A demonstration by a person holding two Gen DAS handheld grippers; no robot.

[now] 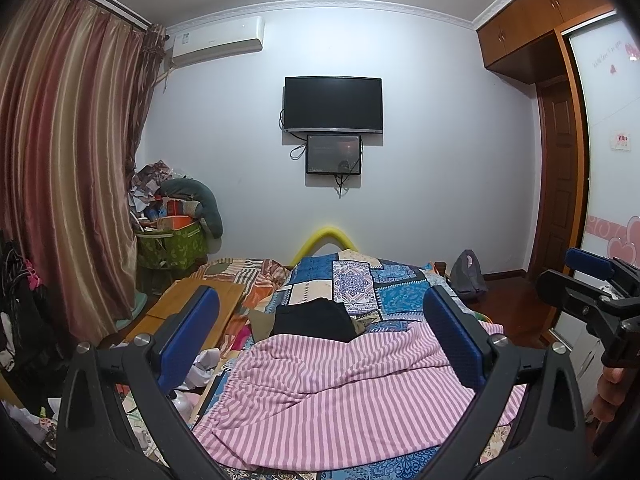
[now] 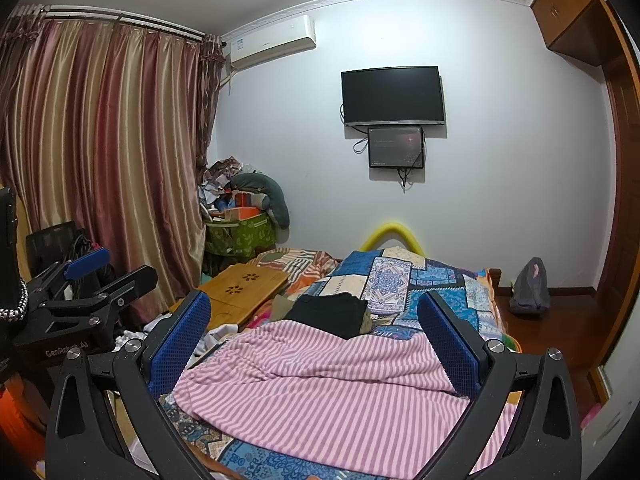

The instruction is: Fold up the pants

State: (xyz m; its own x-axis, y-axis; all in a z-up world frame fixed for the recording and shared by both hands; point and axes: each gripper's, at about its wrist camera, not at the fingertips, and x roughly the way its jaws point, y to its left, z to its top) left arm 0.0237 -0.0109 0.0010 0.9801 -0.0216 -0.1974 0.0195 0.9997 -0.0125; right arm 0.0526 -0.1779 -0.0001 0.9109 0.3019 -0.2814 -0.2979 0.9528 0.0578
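Where left view shows a hand (image 1: pixel 614 376), right doesn't.

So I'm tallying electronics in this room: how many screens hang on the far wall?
2. A large dark TV is mounted on the white wall, and a smaller screen hangs directly below it, dimly lit. None appears hidden.
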